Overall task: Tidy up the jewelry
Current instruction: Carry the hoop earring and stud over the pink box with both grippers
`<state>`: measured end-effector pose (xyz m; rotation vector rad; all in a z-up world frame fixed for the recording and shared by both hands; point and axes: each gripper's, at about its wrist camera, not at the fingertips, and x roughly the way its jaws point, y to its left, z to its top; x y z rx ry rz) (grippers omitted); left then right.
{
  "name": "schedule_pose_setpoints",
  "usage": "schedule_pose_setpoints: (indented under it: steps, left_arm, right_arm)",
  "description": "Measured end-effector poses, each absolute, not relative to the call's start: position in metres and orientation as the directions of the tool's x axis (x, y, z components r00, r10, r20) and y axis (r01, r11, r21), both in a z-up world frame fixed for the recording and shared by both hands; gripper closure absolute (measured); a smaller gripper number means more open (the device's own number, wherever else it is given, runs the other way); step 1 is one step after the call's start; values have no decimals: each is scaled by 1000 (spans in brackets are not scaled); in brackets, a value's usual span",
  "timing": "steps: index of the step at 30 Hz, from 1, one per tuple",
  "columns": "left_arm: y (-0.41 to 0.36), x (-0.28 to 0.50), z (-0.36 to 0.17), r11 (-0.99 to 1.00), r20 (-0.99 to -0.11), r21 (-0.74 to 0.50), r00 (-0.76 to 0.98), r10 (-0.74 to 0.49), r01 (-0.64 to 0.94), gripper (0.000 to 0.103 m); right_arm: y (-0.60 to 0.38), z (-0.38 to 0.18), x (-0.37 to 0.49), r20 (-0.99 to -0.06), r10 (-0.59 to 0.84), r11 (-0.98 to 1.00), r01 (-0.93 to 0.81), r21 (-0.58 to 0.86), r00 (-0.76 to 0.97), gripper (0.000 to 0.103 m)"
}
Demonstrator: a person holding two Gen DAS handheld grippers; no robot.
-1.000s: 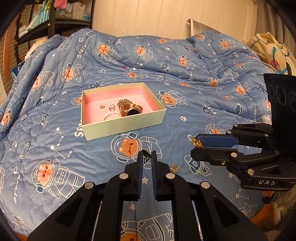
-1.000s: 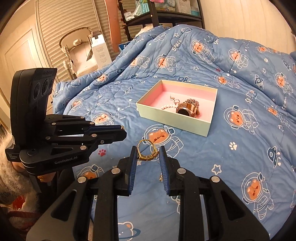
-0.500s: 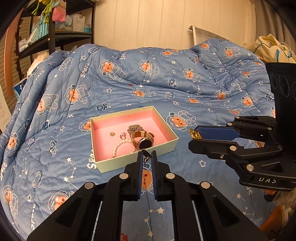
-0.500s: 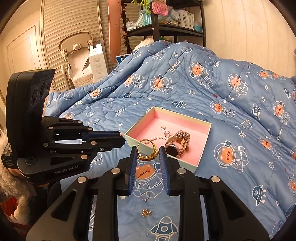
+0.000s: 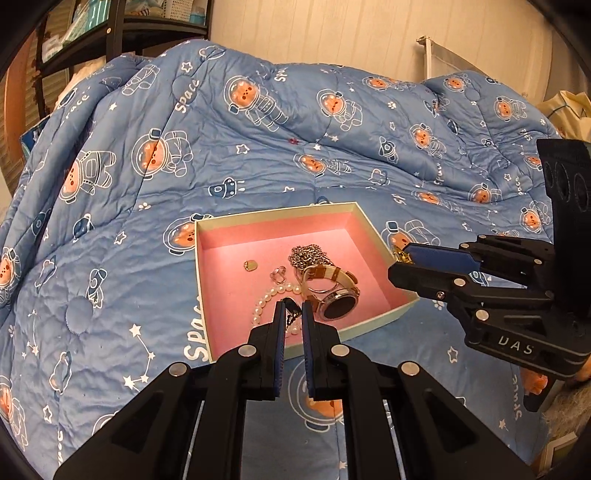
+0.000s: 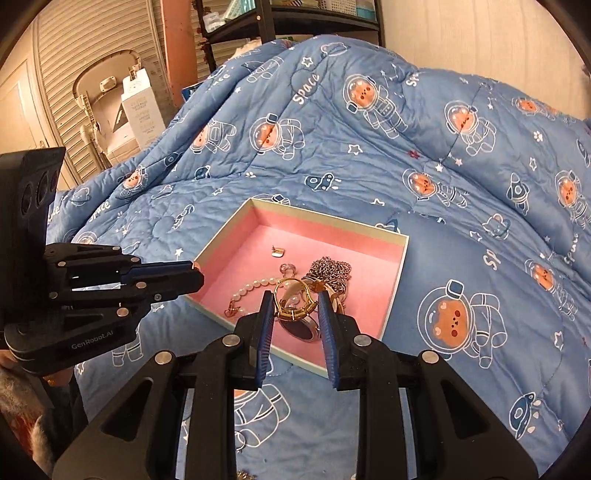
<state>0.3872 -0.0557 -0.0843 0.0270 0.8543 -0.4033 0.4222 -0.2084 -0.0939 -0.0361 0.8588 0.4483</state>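
Note:
An open box (image 5: 273,213) with a pink lining lies on the blue astronaut duvet (image 5: 221,147). In it are a watch (image 5: 338,301), a silver chain (image 5: 308,254), a pearl bracelet (image 5: 266,299), a small gold charm (image 5: 250,265) and a clear ring (image 5: 279,273). My left gripper (image 5: 292,303) is shut on a small dark jewelry piece (image 5: 291,314), over the box's near side. My right gripper (image 6: 295,295) is shut on a gold bangle (image 6: 295,315), above the watch (image 6: 299,330) in the box (image 6: 332,221). Each gripper shows in the other's view: right (image 5: 400,258), left (image 6: 194,275).
Small loose jewelry pieces (image 6: 240,445) lie on the duvet (image 6: 443,221) near the bed's front edge. A dark shelf (image 5: 122,29) stands behind the bed at the left. A white carton (image 6: 142,107) and a folded frame stand beside the bed.
Both grippers have travelled forward over the duvet with their pieces still held. The box has come from well ahead to right under the fingertips.

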Motion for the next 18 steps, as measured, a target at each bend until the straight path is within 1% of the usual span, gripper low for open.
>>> schedule_pose_setpoints:
  steps: [4,8,14,18]
  left_arm:
    - [-52,411,-96,930,-766,-159,553,-328,331,95]
    - [-54,431,-108,942,-794,-131,536,-287,309,95]
    - [-55,448,-120,944,-811,-160,507,-292,288,95]
    - [-60,454,-125,947,-822,-136,500,-272,292,95]
  right_arm:
    - [-209,-106,452,-767,347,918,-361,162,539,78]
    - [-203,-118,473,-795,320,923,-359,139,515,78]
    - [-192,-128,492,-814,310,921,-369,129,491,78]
    - [-188,-134,507,-825,311,923,-357,143,472,78]
